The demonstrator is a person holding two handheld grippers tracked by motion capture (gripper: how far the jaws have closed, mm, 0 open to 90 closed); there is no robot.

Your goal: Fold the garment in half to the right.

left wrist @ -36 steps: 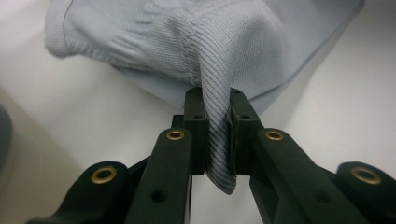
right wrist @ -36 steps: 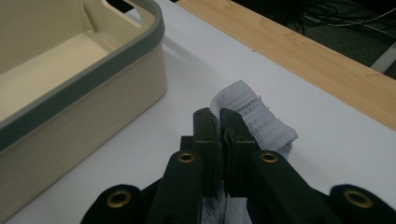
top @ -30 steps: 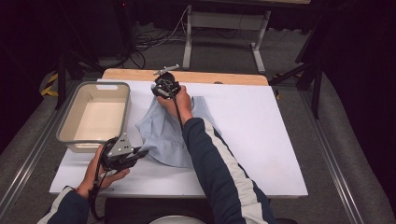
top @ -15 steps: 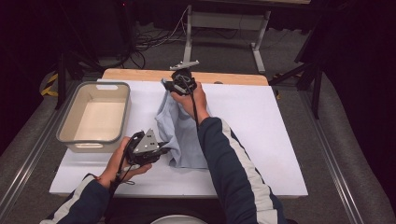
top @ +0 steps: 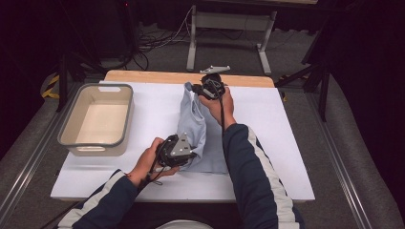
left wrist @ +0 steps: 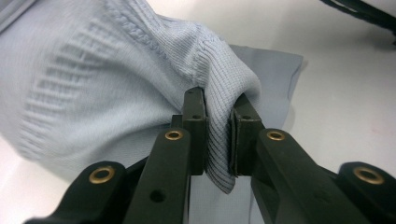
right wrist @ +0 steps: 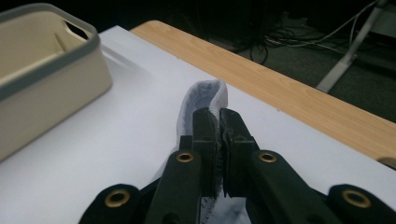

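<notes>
A pale blue knitted garment (top: 195,125) lies folded lengthwise in the middle of the white table top (top: 267,138). My left gripper (top: 187,153) is shut on its near ribbed edge; the left gripper view shows the fabric (left wrist: 140,79) pinched between the black pads (left wrist: 196,116). At the far end, my right gripper (top: 203,89) is shut on the other edge, and the cloth (right wrist: 205,100) sticks up past its closed jaws in the right gripper view. The garment hangs stretched between both grippers, partly lifted off the table.
A beige bin with a grey rim (top: 98,119) stands at the table's left, also seen in the right gripper view (right wrist: 42,70). A wooden strip (top: 157,76) runs along the far edge. Cables and a metal stand (top: 191,38) lie on the floor beyond.
Both grippers have carried the garment's left side over to the right, folding it onto itself. The cloth is now a narrow strip instead of a spread sheet.
</notes>
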